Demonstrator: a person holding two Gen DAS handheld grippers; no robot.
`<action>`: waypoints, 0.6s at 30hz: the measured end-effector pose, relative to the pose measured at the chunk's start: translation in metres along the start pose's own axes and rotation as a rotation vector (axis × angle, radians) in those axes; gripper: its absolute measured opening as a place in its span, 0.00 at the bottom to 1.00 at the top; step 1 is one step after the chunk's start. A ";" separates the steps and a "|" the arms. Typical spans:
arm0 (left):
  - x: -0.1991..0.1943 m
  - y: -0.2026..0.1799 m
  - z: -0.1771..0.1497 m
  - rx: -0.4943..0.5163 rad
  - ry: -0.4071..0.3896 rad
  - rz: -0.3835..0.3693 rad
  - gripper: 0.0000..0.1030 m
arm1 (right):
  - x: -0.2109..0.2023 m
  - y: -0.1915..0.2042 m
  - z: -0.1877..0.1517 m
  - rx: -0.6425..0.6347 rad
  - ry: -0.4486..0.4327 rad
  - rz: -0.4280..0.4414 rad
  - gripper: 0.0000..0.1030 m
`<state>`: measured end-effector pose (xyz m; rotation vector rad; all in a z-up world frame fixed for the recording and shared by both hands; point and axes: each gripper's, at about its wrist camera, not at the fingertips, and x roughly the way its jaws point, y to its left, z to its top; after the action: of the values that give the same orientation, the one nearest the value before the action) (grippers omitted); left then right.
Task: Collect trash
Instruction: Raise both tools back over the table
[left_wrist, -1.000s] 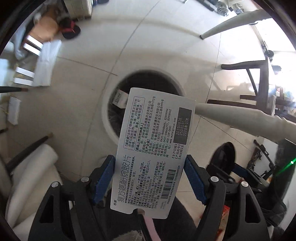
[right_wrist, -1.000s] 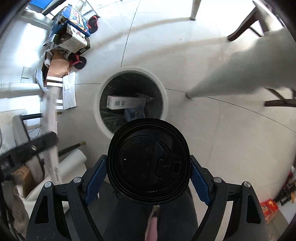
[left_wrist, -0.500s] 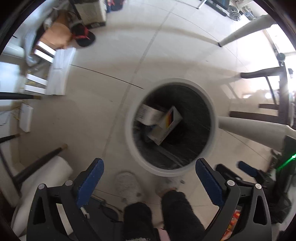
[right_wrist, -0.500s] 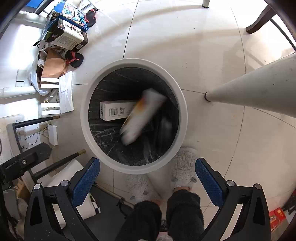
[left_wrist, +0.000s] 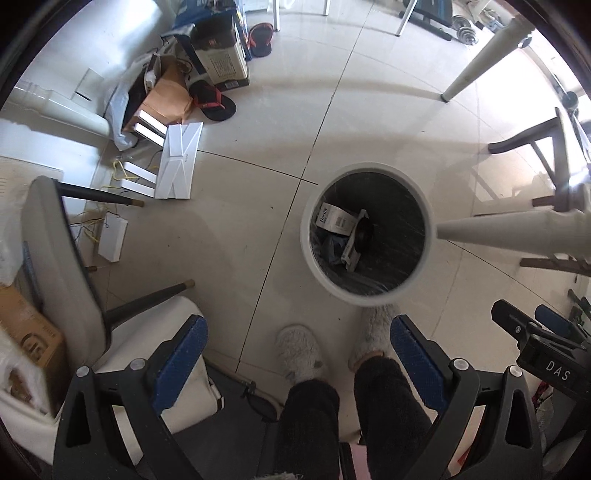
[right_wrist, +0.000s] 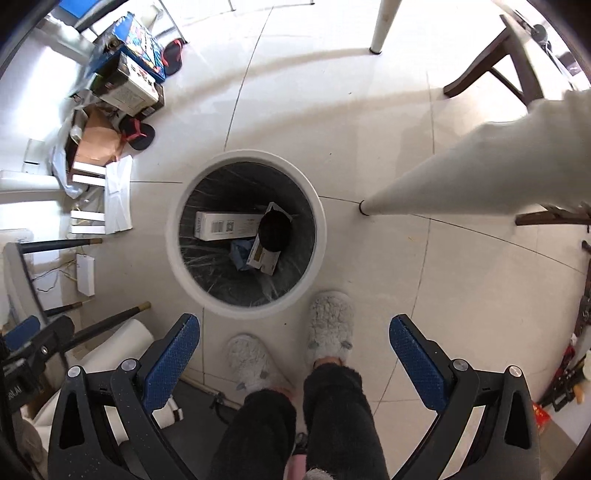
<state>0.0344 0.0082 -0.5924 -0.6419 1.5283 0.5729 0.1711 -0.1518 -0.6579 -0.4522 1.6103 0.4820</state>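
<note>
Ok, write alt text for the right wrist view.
Looking straight down, the open right gripper hangs empty above a round white trash bin holding a long white box, a black cup lid and a smaller box. Grey fuzzy slippers stand beside it.

Looking straight down, the left gripper has its blue-padded jaws spread wide with nothing between them. Past them stands a round white trash bin lined in black; inside lie a white carton, a dark round lid and a second box — all tumbled together. Two fuzzy slippers (dark trousers above them) stand just beside the bin on the pale tiled floor.
</note>
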 end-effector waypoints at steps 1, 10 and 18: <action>-0.011 0.001 -0.004 0.003 -0.002 -0.001 0.99 | -0.013 0.000 -0.006 0.000 -0.004 0.002 1.00; -0.131 -0.002 -0.033 0.054 -0.066 -0.023 0.98 | -0.153 0.008 -0.055 0.002 -0.067 0.023 1.00; -0.233 -0.008 -0.033 0.065 -0.188 -0.029 0.99 | -0.287 0.010 -0.072 0.010 -0.172 0.101 1.00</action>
<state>0.0224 -0.0076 -0.3573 -0.5439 1.3534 0.5436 0.1313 -0.1813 -0.3661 -0.3146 1.4737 0.5731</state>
